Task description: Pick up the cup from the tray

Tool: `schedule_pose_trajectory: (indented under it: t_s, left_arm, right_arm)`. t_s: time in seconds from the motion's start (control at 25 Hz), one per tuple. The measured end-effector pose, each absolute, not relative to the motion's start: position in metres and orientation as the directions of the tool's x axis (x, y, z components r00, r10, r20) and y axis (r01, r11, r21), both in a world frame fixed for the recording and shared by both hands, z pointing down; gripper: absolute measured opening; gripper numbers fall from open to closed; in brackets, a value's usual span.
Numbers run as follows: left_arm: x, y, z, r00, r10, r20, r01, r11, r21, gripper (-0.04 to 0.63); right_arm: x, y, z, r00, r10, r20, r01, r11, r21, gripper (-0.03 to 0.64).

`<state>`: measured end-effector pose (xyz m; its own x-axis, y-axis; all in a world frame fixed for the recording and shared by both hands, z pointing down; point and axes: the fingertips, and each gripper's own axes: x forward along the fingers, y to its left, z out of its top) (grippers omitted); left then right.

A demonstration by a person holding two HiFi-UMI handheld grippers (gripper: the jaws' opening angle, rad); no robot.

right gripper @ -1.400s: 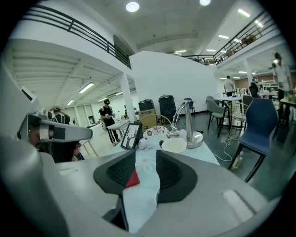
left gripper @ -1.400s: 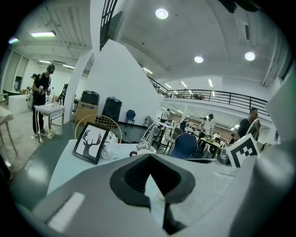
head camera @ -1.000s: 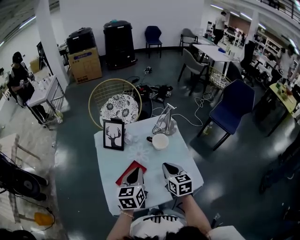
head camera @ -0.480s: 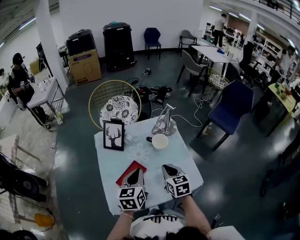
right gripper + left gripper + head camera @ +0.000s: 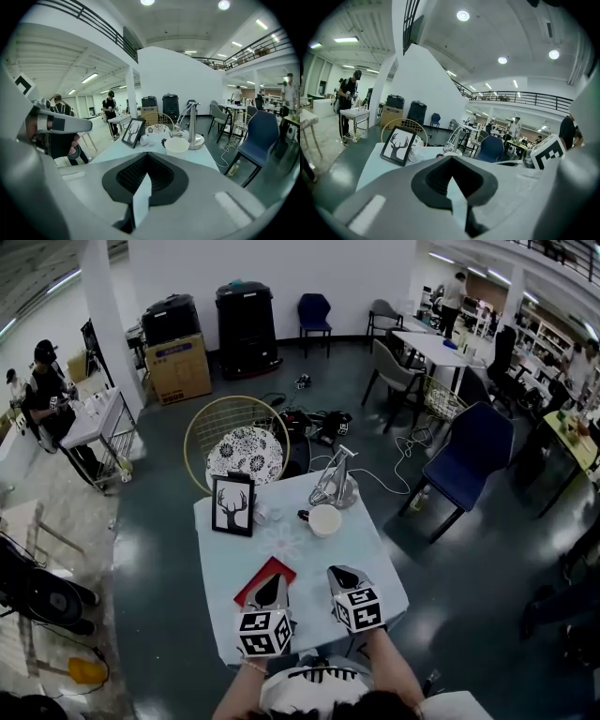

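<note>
Cup (image 5: 324,520) sitting at 12 o'clock from right tool (image 5: 343,577), well apart on counter (image 5: 225,563); left tool (image 5: 271,589) lying farther; both tools pinching closed, gripping nothing

on the table (image 5: 305,568) the cup (image 5: 324,520) sits right of the picture frame (image 5: 232,506), before the lamp (image 5: 336,486).

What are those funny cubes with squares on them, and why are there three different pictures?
A person holds two hand tools, each with two pinching jaws; the cubes are part of them. One picture comes from a camera on the person's head, looking down at the left gripper and right gripper. The other two come from cameras riding on the grippers. Both are shut and hold nothing. On the pale table stand a white cup, a deer picture, a silvery stand and a red flat thing.
</note>
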<state>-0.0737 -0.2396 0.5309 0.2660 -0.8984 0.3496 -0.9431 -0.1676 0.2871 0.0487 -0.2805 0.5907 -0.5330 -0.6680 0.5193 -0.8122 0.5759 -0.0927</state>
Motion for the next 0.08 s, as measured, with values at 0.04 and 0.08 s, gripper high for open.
schedule_pose_trajectory:
  t_s: [0.04,0.08]
  left_arm:
    - [-0.0739,-0.2399,0.5312,0.266,-0.899,0.349,-0.943,-0.167,0.288,0.0]
    - [-0.074,-0.2402,0.5315,0.265,-0.899,0.348,-0.943,-0.166,0.289,0.002]
  right_arm:
    - [0.0486,-0.2812,0.5915,-0.533,-0.668,0.52,-0.813,0.575,-0.094,0.023]
    - [0.0485,-0.2819,0.5922,-0.532,-0.667,0.521,-0.813,0.575,-0.095,0.023]
